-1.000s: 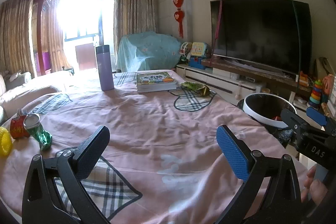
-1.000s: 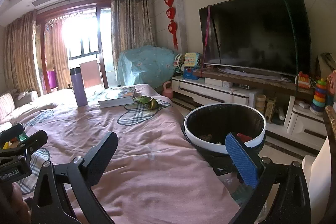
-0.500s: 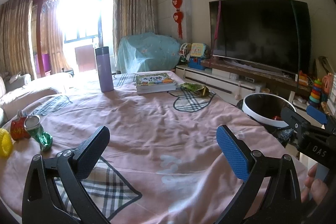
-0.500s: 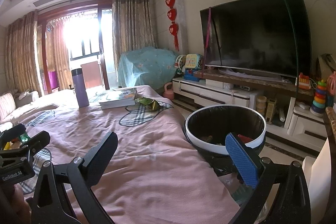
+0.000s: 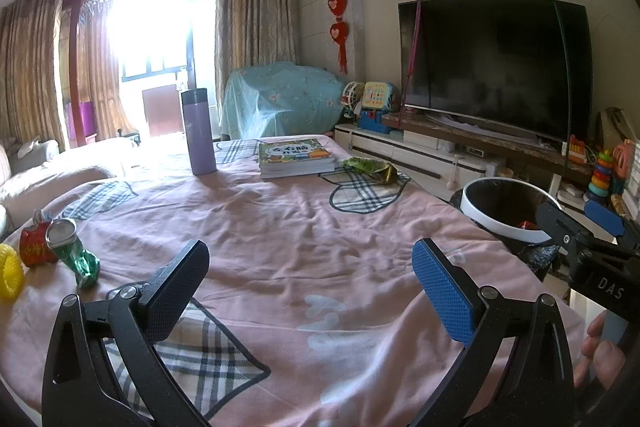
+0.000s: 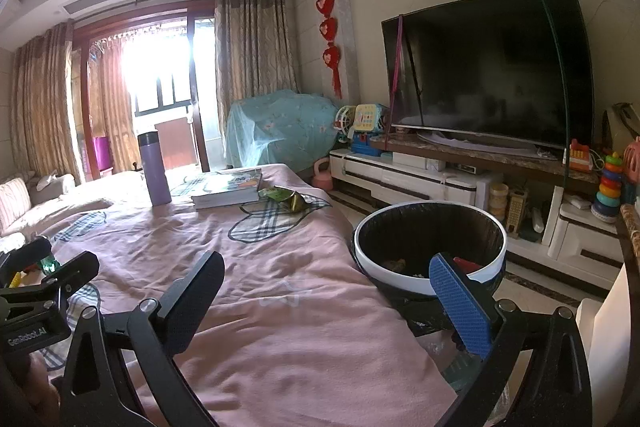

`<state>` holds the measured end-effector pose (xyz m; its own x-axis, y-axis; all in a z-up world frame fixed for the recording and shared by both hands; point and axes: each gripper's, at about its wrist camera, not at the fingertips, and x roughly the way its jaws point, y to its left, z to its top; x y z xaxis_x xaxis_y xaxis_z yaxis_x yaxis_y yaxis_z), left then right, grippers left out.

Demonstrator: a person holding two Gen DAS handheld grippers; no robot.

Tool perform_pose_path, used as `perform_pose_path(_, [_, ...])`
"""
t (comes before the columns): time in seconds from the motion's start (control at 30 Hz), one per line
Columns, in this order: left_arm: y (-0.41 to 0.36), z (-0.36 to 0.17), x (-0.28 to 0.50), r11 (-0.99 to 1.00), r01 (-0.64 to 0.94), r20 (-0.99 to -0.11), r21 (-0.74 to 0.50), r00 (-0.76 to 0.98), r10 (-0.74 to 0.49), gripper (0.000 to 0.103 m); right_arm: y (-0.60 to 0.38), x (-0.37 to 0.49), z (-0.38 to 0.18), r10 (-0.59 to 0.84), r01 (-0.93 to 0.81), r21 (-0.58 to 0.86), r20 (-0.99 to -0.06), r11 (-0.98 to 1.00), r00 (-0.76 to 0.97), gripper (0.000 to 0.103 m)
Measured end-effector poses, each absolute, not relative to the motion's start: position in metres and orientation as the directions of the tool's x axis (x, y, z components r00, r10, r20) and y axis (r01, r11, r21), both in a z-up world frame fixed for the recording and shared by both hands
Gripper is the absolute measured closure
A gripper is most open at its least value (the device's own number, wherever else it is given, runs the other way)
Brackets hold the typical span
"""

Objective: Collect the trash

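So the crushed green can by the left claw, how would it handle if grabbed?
The crushed green can looks dented and empty, so probably light and prone to buckling further. Lying tilted on the wrinkled pink cloth, it likely won't roll far, though it may slip.

bare cloth [image 5: 312, 247] ahead, bin [image 6: 430, 285] rightward

The right gripper [image 5: 600, 223] bore "DAS" in white on its black body. The left gripper [image 6: 48, 263] carried "GenRobot.AI". The book [image 5: 295, 157] cover's characters were too small to read.
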<state>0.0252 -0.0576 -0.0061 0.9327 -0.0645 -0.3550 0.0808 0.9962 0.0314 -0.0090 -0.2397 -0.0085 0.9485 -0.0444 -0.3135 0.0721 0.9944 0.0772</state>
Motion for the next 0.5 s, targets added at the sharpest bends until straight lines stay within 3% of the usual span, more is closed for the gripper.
perform_pose_path(0.5, [-0.0578, -0.006, 0.0246, 0.996, 0.08, -0.354, 0.03, 0.933, -0.064, 0.0, -0.2366, -0.0093, -0.0066, -0.039, 0.067, 0.08, -0.311, 0.995, 0.95, 0.0])
